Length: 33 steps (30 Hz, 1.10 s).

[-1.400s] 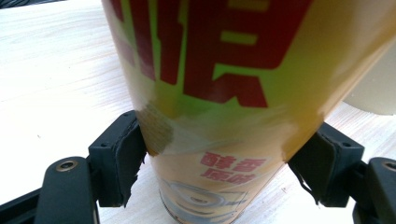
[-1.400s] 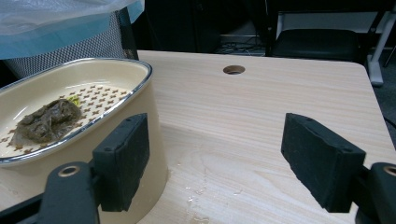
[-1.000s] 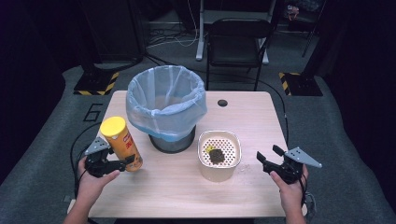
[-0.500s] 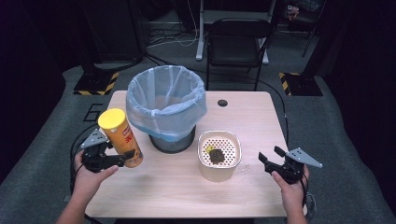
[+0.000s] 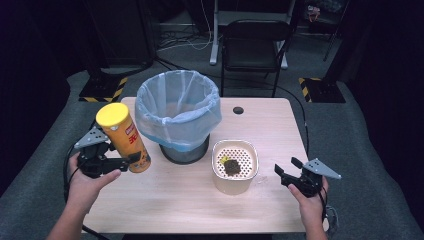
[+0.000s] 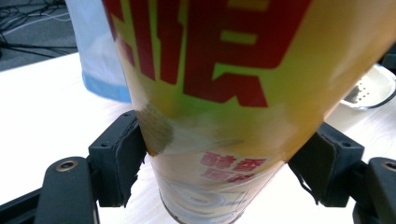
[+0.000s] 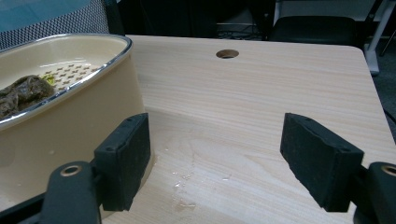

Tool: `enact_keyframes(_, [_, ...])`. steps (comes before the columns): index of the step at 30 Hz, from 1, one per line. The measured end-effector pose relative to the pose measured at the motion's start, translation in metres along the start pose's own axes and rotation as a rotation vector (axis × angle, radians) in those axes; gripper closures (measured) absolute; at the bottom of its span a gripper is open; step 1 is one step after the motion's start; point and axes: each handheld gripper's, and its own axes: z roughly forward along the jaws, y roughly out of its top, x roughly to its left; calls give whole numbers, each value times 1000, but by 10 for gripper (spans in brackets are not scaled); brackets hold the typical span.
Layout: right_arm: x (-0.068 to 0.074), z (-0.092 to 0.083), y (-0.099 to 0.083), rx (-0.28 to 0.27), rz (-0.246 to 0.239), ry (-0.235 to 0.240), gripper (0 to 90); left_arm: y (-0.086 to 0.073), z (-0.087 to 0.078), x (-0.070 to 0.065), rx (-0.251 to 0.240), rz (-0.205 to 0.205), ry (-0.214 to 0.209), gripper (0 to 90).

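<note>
Left hand-held gripper (image 5: 131, 161): we see it clenched on the crisp can (image 5: 124, 137), low on its body.
Can axis: near upright, lid tipped toward 11 o'clock.
Bin (image 5: 178, 110): at 2 o'clock from can, nearer left.
Right hand-held gripper (image 5: 286, 172): released, idle.

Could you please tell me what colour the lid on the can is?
Yellow; the lid shows best in the high view.
</note>
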Motion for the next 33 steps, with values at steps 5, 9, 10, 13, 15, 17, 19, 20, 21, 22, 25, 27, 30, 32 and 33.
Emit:
enact_keyframes(5, [-1,0,-1,3,-2,-1,240,21,-10,-7,-1,34,-12,240])
enact_keyframes(9, [-1,1,-2,8,-1,-2,240,44,-19,-14,-1,35,1,240])
enact_keyframes(10, [-1,1,-2,9,-2,-4,240,49,-20,-16,-3,26,-4,240])
enact_keyframes(13, [-1,1,-2,8,2,-3,240,62,-26,-18,-2,43,6,240])
enact_keyframes(15, [-2,2,-3,13,-6,0,240,69,-30,-20,-3,46,12,240])
enact_keyframes(17, [-2,2,-3,17,-8,-3,240,77,-32,-22,-13,43,14,240])
enact_keyframes(19, [-2,3,-3,19,-9,-3,240,85,-34,-24,-1,64,22,240])
enact_keyframes(20, [-1,3,-3,17,-1,-3,240,88,-34,-25,-6,59,25,240])
enact_keyframes(21, [-2,3,-4,22,-13,0,240,91,-34,-26,-4,68,28,240])
enact_keyframes(22, [-2,4,-4,21,-14,2,240,94,-34,-26,-1,62,29,240])
enact_keyframes(25, [-2,4,-4,27,-13,-5,240,102,-33,-26,2,52,39,240])
enact_keyframes(27, [-2,4,-5,31,-17,-3,240,107,-32,-26,-2,46,33,240])
enact_keyframes(30, [-2,5,-6,34,-11,-9,240,115,-30,-28,0,54,29,241])
enact_keyframes(32, [-3,5,-6,35,-21,-10,240,120,-29,-28,-4,53,25,240])
enact_keyframes(33, [-3,4,-6,34,-21,-7,240,123,-28,-29,-8,53,31,241])
